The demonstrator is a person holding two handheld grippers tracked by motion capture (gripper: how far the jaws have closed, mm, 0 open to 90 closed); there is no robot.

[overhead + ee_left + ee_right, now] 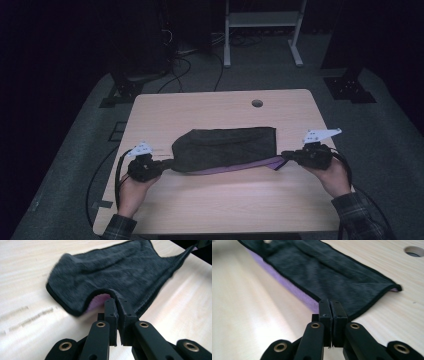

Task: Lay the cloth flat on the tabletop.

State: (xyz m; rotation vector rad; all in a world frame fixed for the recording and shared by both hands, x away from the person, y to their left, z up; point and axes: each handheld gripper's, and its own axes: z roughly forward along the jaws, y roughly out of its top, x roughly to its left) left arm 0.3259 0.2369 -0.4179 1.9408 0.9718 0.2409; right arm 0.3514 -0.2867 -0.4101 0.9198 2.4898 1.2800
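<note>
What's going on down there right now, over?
Left gripper and right gripper clamped on cloth corners. Cloth stretched between them on the table. Nothing blocking.

One cloth [225,147], two tongs, one table [225,205]

Pale wooden table [220,200], round hole [257,103]; dark cloth [225,147] lying on it.

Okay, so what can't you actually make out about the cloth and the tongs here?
- Cloth underside: mostly hidden by its own dark top layer; purple peeks out at the edges.
- Corner pinched in the left tongs: covered by the jaws.
- Cloth's far end, right gripper view: cut off by the top edge.
</note>
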